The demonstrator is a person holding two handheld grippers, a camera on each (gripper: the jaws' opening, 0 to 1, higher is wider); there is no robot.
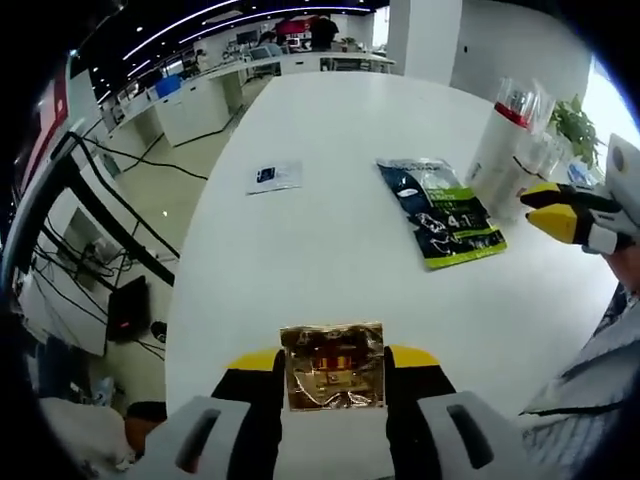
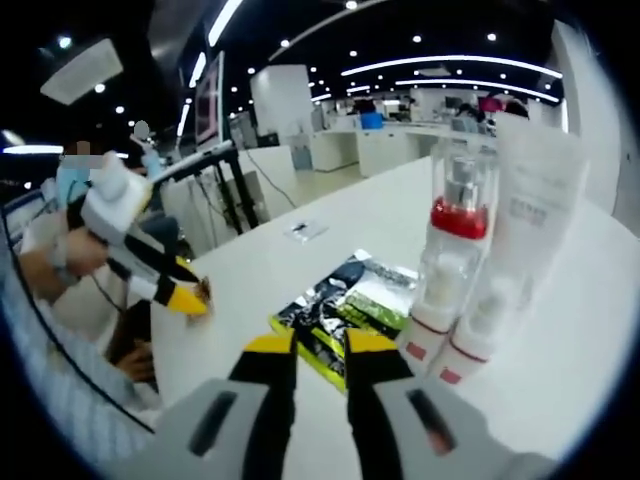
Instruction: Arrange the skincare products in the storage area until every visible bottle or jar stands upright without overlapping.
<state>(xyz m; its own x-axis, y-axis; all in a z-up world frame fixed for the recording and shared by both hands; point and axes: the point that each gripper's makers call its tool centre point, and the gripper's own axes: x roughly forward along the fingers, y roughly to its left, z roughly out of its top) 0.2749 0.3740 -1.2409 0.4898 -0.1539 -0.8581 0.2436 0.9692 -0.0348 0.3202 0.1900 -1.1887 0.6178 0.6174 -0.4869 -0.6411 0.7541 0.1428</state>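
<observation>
Tabletop point(image 1: 330, 230): carries everything.
Sachet point(image 1: 333, 365): between left jaws.
Pouch point(image 1: 442, 212): beside bottles point(image 2: 462, 270).
Card point(image 1: 274, 177): well apart.

The left gripper point(image 1: 333, 372) grips a gold sachet point(image 1: 333, 366) between its fingers point(image 1: 258, 385) above the white worktop point(image 1: 330, 220). A dark sachet point(image 1: 442, 212) lies near the clear bottles point(image 1: 512, 140).
</observation>
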